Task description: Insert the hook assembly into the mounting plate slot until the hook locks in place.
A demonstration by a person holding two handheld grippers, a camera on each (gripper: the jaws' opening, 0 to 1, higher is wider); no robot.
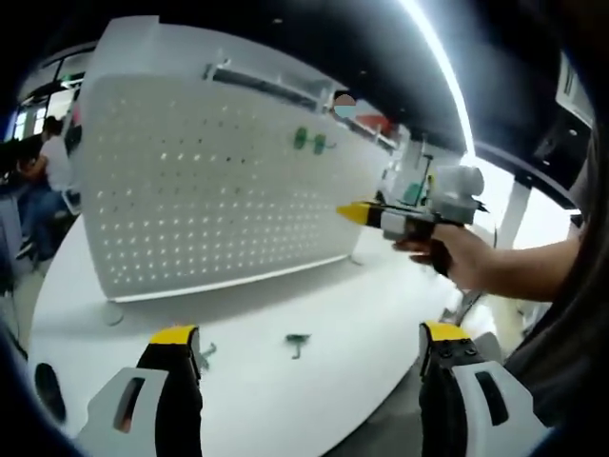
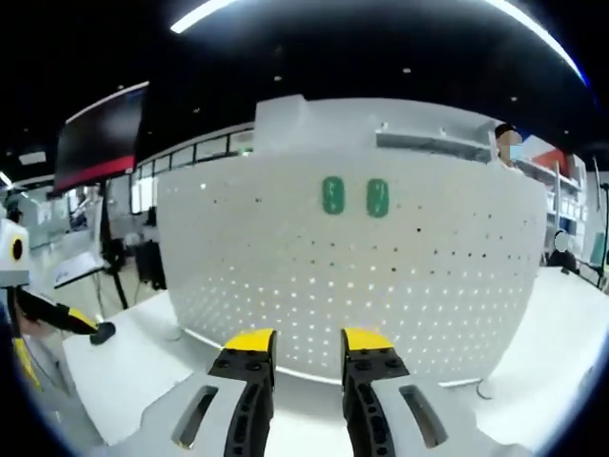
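Two yellow-tipped jaws of the left hand-held gripper (image 1: 309, 335) are standing wide apart, gripping nothing. Just beyond them a small green hook (image 1: 298, 342) is lying on the white tabletop (image 1: 362, 305). Farther off, a white pegboard (image 1: 209, 190) is standing upright, carrying two green pieces (image 2: 354, 196) near its top. The right hand-held gripper (image 2: 306, 340) is pointing at the pegboard, jaws narrowly parted, gripping nothing.
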